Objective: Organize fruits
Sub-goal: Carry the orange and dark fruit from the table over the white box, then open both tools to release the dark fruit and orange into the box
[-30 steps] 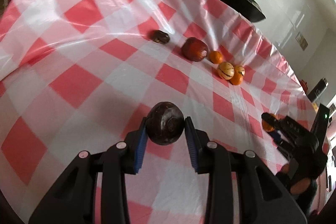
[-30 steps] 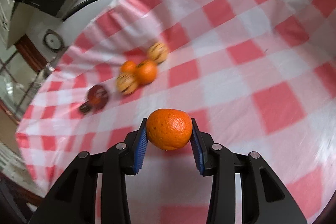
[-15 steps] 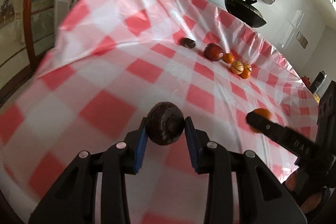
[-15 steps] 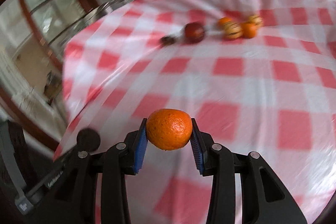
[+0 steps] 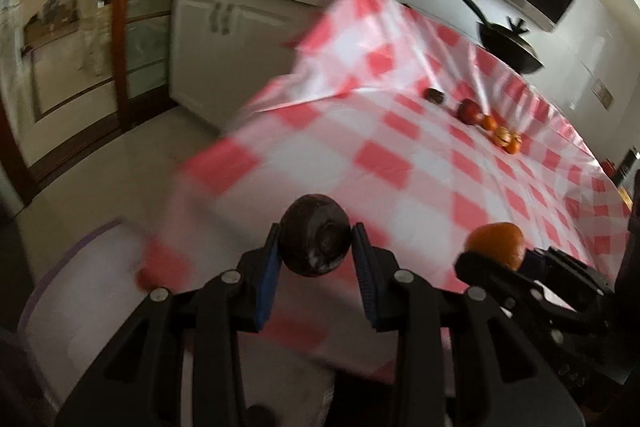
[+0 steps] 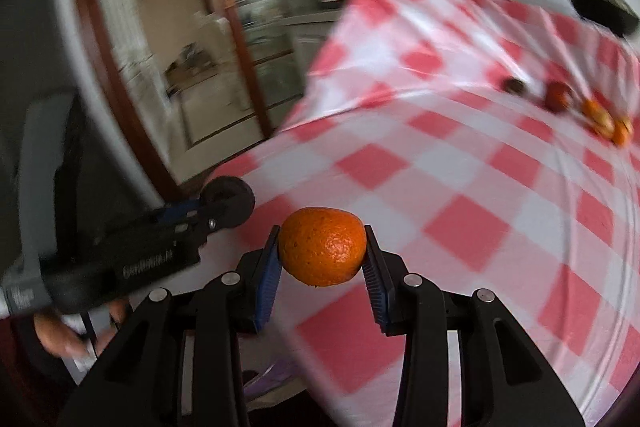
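Observation:
My left gripper (image 5: pixel 315 253) is shut on a dark brown round fruit (image 5: pixel 315 235), held over the near left corner of the red-and-white checked tablecloth (image 5: pixel 400 155). My right gripper (image 6: pixel 322 259) is shut on an orange (image 6: pixel 322 246), close beside the left one. The left wrist view shows that orange (image 5: pixel 498 245) at the right. In the right wrist view, the dark fruit (image 6: pixel 228 201) is at the left. Far across the table lies a row of fruit: a dark one (image 5: pixel 435 95), a red one (image 5: pixel 470 111) and small orange ones (image 5: pixel 506 139).
The cloth's corner hangs over the table edge above a tiled floor (image 5: pixel 100 179). A blurred white container with a purple rim (image 5: pixel 80 299) sits low at the left. A black pan (image 5: pixel 508 43) hangs beyond the table. A cabinet (image 5: pixel 216 59) and a glass door (image 6: pixel 180 47) stand behind. A hand (image 6: pixel 72 335) shows.
Both grippers have drawn back from the fruit row toward the table's near left corner, each still gripping its fruit. The views swung left, bringing in floor, cabinet and door.

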{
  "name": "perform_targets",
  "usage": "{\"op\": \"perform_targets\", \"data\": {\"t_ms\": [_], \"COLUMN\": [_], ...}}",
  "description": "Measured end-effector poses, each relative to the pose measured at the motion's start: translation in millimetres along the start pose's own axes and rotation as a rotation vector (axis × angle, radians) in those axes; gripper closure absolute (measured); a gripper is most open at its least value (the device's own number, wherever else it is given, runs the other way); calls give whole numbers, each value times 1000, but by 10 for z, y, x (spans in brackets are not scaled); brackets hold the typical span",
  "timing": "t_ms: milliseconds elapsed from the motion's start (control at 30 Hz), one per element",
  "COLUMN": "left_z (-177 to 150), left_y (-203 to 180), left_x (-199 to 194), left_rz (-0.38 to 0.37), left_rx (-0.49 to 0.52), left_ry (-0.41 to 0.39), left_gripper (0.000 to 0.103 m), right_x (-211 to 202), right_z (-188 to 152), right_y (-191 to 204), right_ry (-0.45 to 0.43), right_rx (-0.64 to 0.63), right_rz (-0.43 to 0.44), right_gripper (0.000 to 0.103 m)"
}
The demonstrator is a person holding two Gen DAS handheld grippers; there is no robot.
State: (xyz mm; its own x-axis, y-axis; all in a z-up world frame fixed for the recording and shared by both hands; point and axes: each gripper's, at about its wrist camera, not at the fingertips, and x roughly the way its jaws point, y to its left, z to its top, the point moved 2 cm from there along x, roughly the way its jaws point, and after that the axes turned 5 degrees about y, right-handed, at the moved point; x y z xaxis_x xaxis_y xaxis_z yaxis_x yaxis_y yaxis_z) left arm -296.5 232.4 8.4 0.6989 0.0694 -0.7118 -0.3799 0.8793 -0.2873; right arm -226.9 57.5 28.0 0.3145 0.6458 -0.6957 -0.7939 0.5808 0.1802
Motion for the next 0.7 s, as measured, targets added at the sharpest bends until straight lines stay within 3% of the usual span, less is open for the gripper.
{"op": "perform_targets", "data": {"t_ms": [167,267,400,533,700], "left_z": [-297,-551,-925,-1227,-1446], "left_y": [591,952,1288,1481,1633], "left_x": [-242,-220,-28,216,398], "left_rz": [120,181,255,306,353], "left_rx": [-83,-153,-227,-304,-379], "left_ry": [-8,50,152,257,356], "left_gripper": [68,68,68,68,68], "right_x": [143,304,589,887,1207], "right_z": [-204,-477,-812,-1014,-1157], "right_y": [623,1072,1403,1498,1417], "right_ry": [54,118,232,326,432], "right_rx": [-215,-399,-537,-595,-579], "right_rz": [81,111,132,129,118], "right_gripper": [64,64,64,64,64]}}
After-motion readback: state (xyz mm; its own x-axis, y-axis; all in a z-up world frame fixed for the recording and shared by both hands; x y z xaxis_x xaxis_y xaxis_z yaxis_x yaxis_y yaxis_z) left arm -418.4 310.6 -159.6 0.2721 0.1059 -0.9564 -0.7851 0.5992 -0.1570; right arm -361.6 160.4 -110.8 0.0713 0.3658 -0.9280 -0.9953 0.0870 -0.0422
